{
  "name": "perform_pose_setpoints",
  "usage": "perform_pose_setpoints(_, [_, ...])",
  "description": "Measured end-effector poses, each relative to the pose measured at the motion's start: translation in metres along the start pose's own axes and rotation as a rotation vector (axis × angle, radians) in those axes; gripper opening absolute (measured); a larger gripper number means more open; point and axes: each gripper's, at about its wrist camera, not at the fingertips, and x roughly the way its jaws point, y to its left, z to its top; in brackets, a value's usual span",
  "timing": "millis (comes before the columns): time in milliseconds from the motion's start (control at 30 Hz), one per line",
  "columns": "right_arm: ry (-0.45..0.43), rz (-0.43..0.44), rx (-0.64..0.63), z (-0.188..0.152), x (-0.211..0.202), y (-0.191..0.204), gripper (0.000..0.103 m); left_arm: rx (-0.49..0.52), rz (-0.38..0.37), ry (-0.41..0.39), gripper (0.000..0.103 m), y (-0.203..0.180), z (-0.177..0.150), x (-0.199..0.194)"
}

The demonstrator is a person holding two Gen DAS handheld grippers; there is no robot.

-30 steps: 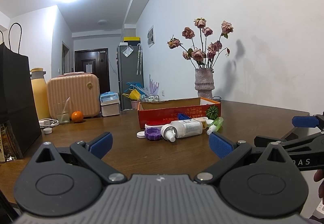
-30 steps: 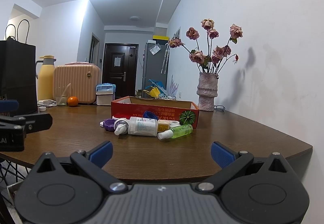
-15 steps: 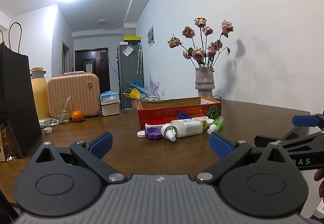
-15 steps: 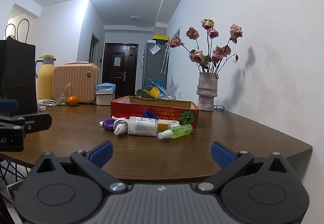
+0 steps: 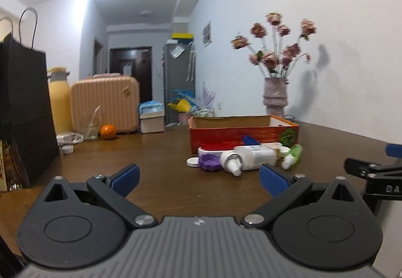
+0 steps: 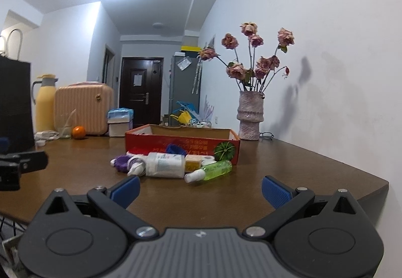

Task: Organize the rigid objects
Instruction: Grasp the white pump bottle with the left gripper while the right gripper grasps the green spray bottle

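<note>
Dark brown wooden tabletop [image 6: 289, 162] runs along a white wall in a lit room, and on it sits a low red cardboard box [image 6: 182, 139], open at the top, with a cluster of small rigid items lying on their sides just in front of it: a white plastic bottle with a printed label [image 6: 163, 165], a clear green squeeze bottle with a white cap [image 6: 213, 170], a purple round lid [image 6: 121, 161], a small yellow-labelled jar [image 6: 193, 163] and a blue cap [image 6: 176, 149]. Both the left tongs [image 5: 198, 176] and the right tongs [image 6: 199, 187] are spread wide apart and hold nothing, hovering short of the cluster. The step in hand appears to be an approach for a first pick, probably to lift items into the box. It would go best if the right tongs took the green bottle, which lies outermost and nearest, closing across its body rather than along it, since a round bottle on its side could roll away under a glancing touch. The white bottle touches its neighbours, so pulling it first might scatter the lid and jar. A ribbed pinkish vase of dried roses [image 6: 250, 118] stands behind the box near the wall, and a peach hard-shell case [image 6: 83, 108], a yellow thermos [image 6: 45, 102], an orange [image 6: 78, 131] and a black paper bag [image 5: 22, 112] stand well apart to the left, none blocking the reach.
</note>
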Motion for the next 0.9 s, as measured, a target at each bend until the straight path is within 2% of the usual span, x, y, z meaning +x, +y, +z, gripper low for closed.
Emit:
perform_pose_setpoints(100, [0.001,0.008,0.005,0.005,0.014,-0.002,0.103,-0.021,0.026,0.025,0.103,0.007,0.006,0.019])
perform_pose_setpoints(267, [-0.031,0.056,0.020,0.012,0.042,-0.003,0.103,-0.086,0.008,0.031,0.103,0.024,0.014,0.052])
perform_pose_setpoints(333, [-0.051,0.097,0.048,0.013,0.056,-0.006,0.103,-0.049,0.002,0.054,0.103,0.025,0.019,0.069])
perform_pose_setpoints(367, [-0.024,0.122,0.052,0.015,0.065,-0.007,0.103,-0.025,-0.002,0.060,0.103,0.023,0.020,0.076])
perform_pose_setpoints(433, [0.107,0.203,0.030,0.023,0.090,-0.006,0.103,0.012,-0.016,0.063,0.103,0.019,0.025,0.090])
perform_pose_setpoints(467, [0.137,0.236,0.028,0.025,0.099,-0.006,0.103,0.027,-0.022,0.067,0.103,0.016,0.027,0.097])
perform_pose_setpoints(567, [0.147,0.224,0.045,0.030,0.123,-0.010,0.100,0.074,-0.048,0.098,0.103,0.002,0.033,0.124])
perform_pose_setpoints(667, [0.164,0.202,0.050,0.035,0.146,-0.020,0.089,0.071,-0.075,0.143,0.103,-0.011,0.035,0.152])
perform_pose_setpoints(733, [0.176,0.195,0.073,0.035,0.162,-0.033,0.087,0.070,-0.096,0.181,0.103,-0.022,0.037,0.174])
perform_pose_setpoints(767, [0.187,0.191,0.082,0.034,0.171,-0.039,0.085,0.070,-0.100,0.198,0.102,-0.027,0.037,0.184])
perform_pose_setpoints(833, [0.211,0.187,0.089,0.033,0.184,-0.047,0.084,0.060,-0.101,0.247,0.092,-0.037,0.038,0.206])
perform_pose_setpoints(900, [0.234,0.185,0.088,0.032,0.198,-0.053,0.084,0.031,-0.102,0.298,0.077,-0.046,0.038,0.226])
